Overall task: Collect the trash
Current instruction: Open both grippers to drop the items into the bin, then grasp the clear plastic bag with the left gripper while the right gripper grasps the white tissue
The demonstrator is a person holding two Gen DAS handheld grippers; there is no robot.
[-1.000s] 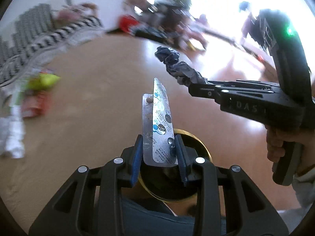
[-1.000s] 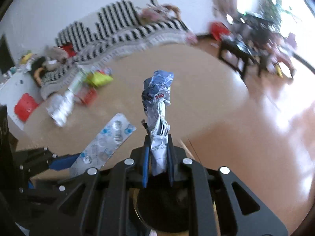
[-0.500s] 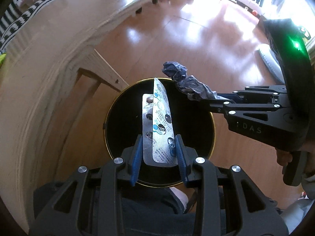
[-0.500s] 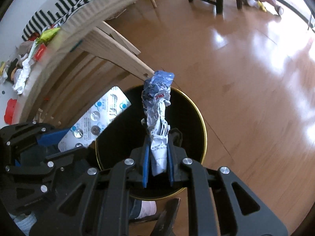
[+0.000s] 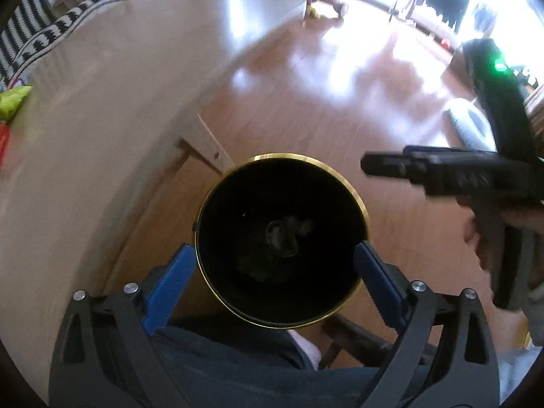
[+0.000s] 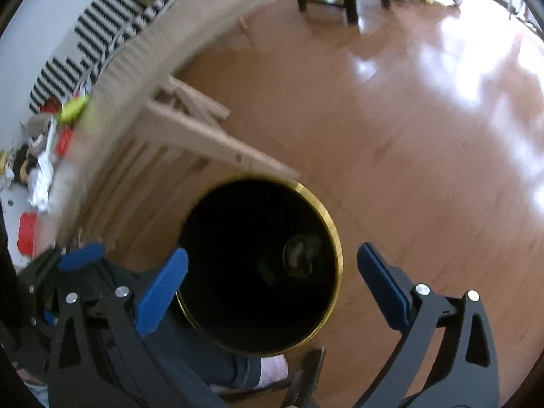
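Now my left gripper (image 5: 275,272) and right gripper (image 6: 272,278) were opening, nothing between jaws; blister pack and crumpled wrapper gone from them. Below: black bin (image 5: 363,210), dim trash (image 5: 282,234) at bottom. Beyond: table (image 5: 102,108).

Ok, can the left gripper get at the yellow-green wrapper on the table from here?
Probably not without moving: the left gripper hangs over the bin, jaws opening and empty, while the wrapper lies far off on the table.

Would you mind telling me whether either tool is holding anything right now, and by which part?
Nothing is held: the left tool and right tool are both opening, empty, above the black bin.
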